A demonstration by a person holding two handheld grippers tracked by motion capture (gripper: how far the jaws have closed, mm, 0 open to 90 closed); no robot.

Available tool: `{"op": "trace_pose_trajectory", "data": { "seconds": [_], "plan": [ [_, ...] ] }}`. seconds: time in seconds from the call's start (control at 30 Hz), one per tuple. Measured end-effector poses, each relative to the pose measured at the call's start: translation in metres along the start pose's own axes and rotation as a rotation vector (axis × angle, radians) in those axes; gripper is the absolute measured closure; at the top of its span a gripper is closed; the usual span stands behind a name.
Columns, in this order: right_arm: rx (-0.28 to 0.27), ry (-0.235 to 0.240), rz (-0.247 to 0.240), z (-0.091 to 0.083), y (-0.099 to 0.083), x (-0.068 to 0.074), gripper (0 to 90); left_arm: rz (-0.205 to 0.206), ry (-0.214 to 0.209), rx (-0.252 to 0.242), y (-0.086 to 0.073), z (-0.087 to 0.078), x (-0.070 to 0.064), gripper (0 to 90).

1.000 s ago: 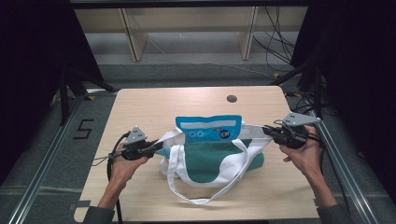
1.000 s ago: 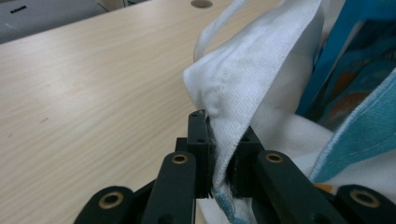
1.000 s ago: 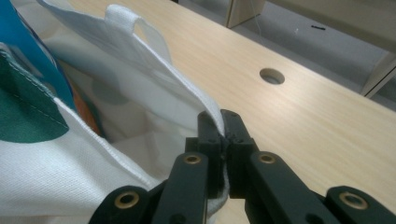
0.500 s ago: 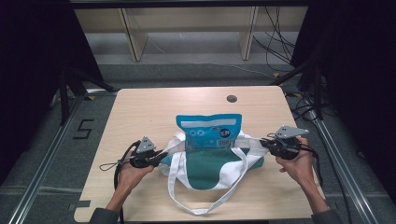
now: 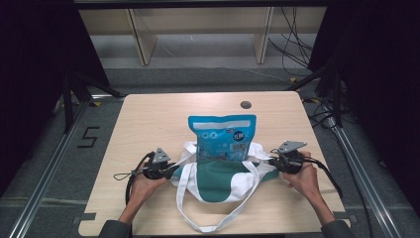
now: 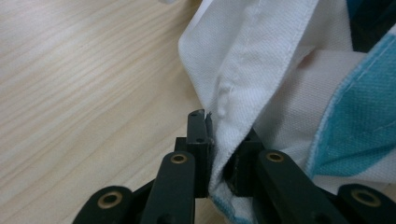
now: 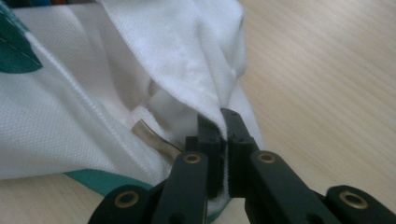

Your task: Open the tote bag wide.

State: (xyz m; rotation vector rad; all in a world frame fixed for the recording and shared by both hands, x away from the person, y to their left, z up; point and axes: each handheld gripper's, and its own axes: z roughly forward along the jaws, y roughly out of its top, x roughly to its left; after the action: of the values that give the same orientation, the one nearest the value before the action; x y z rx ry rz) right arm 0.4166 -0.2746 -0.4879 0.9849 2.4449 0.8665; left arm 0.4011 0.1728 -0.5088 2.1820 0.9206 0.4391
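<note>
Left hand-held gripper (image 5: pixel 171 171): jaws clamped on the white fabric edge of the white-and-teal cloth tote bag (image 5: pixel 220 178), at its left side; the left gripper view shows the hem pinched between the black jaws. Right hand-held gripper (image 5: pixel 272 162): jaws pressed together on the bag's right edge.

Since a second ago both grippers have come lower and nearer the person, and the bag has slumped flatter.

Bag lies mid-front on the pale wooden surface (image 5: pixel 148 119), long axis left to right, handle loops trailing toward the person. Blue foil snack pouch (image 5: pixel 222 136) stands in its mouth, top pointing away.
</note>
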Motion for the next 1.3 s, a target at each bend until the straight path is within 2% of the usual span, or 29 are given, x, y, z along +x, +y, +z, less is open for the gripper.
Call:
{"op": "trace_pose_trajectory", "data": {
  "seconds": [0.03,0.07,0.1,0.13,0.2,0.23,0.27,0.3,0.37,0.4,0.47,0.5,0.53,0.57,0.7,0.73,0.8,0.83,0.87,0.93,1.0,1.03,1.07,1.1,1.13,1.17,1.2,1.23,1.3],
  "plan": [
    [-0.001,0.003,0.015,0.001,0.0,0.001,88.2,0.032,0.003,0.001,0.001,0.0,0.001,80.7],
    [-0.043,-0.007,0.013,0.003,0.0,0.001,87.9,0.036,0.006,0.012,0.002,-0.002,0.001,80.4],
    [-0.017,0.01,0.043,-0.002,0.002,-0.001,85.0,0.025,0.011,0.003,0.002,-0.002,0.0,77.7],
    [-0.017,0.01,0.043,-0.002,0.002,-0.001,85.0,0.037,0.018,0.005,0.003,-0.004,0.0,77.7],
    [-0.024,0.004,0.058,-0.012,0.005,-0.003,77.7,0.033,0.023,0.011,0.006,-0.008,0.001,73.9],
    [-0.083,0.008,0.085,-0.026,0.01,-0.005,72.6,0.016,0.026,0.006,0.008,-0.012,0.002,68.0],
    [-0.083,0.008,0.085,-0.026,0.01,-0.005,72.6,0.016,0.026,0.006,0.008,-0.012,0.002,65.3],
    [-0.101,0.021,0.112,-0.035,0.013,-0.006,69.6,-0.012,0.025,-0.005,0.009,-0.013,0.002,65.3],
    [-0.191,0.023,0.1,-0.052,0.021,-0.007,63.4,0.001,0.016,0.002,0.012,-0.018,0.005,58.4],
    [-0.211,0.038,0.097,-0.058,0.024,-0.006,63.0,0.005,0.02,0.01,0.014,-0.021,0.006,55.5],
    [-0.26,0.069,0.096,-0.07,0.032,0.002,60.9,-0.05,0.027,-0.043,0.018,-0.027,0.004,48.1],
    [-0.279,0.107,0.082,-0.078,0.039,0.014,59.0,-0.072,0.025,-0.064,0.02,-0.03,0.004,46.7],
    [-0.279,0.107,0.082,-0.078,0.039,0.014,59.0,-0.067,0.022,-0.079,0.023,-0.035,0.004,46.7],
    [-0.282,0.163,0.025,-0.081,0.046,0.024,56.6,-0.063,0.024,-0.086,0.026,-0.039,0.004,44.8],
    [-0.25,0.236,-0.007,-0.078,0.054,0.045,50.7,-0.024,0.009,-0.112,0.037,-0.047,0.003,42.8],
    [-0.239,0.249,-0.017,-0.076,0.056,0.047,48.8,0.003,0.012,-0.113,0.041,-0.046,0.002,41.8],
    [-0.227,0.257,-0.021,-0.073,0.057,0.05,47.7,0.021,0.005,-0.108,0.044,-0.043,0.003,40.4],
    [-0.219,0.256,-0.033,-0.07,0.059,0.052,47.1,0.009,0.004,-0.099,0.047,-0.039,0.001,38.7],
    [-0.221,0.27,-0.053,-0.066,0.061,0.052,46.1,0.021,-0.001,-0.088,0.049,-0.036,0.002,38.2],
    [-0.206,0.292,-0.051,-0.057,0.064,0.054,45.1,0.055,-0.023,-0.067,0.054,-0.027,0.004,38.6],
    [-0.162,0.282,-0.032,-0.05,0.066,0.059,44.7,0.029,-0.049,-0.06,0.057,-0.015,0.005,38.8],
    [-0.158,0.273,-0.064,-0.042,0.067,0.059,55.7,0.025,-0.071,-0.047,0.059,-0.009,0.007,42.3],
    [-0.158,0.273,-0.064,-0.042,0.067,0.059,55.7,0.03,-0.088,-0.049,0.06,-0.004,0.009,42.3],
    [-0.152,0.284,-0.076,-0.04,0.067,0.061,63.0,-0.005,-0.104,-0.068,0.061,0.005,0.011,46.8],
    [-0.134,0.29,-0.122,-0.037,0.064,0.061,68.5,-0.006,-0.136,-0.062,0.061,0.01,0.016,53.6],
    [-0.11,0.289,-0.122,-0.037,0.061,0.065,75.1,-0.053,-0.161,-0.076,0.06,0.016,0.017,64.4],
    [-0.089,0.283,-0.155,-0.037,0.058,0.067,79.7,-0.108,-0.162,-0.097,0.061,0.02,0.019,70.6],
    [-0.076,0.286,-0.181,-0.04,0.05,0.073,82.5,-0.13,-0.156,-0.105,0.061,0.021,0.02,78.7],
    [-0.077,0.282,-0.188,-0.042,0.046,0.077,82.7,-0.135,-0.131,-0.117,0.066,0.022,0.024,80.2]
  ]
}}
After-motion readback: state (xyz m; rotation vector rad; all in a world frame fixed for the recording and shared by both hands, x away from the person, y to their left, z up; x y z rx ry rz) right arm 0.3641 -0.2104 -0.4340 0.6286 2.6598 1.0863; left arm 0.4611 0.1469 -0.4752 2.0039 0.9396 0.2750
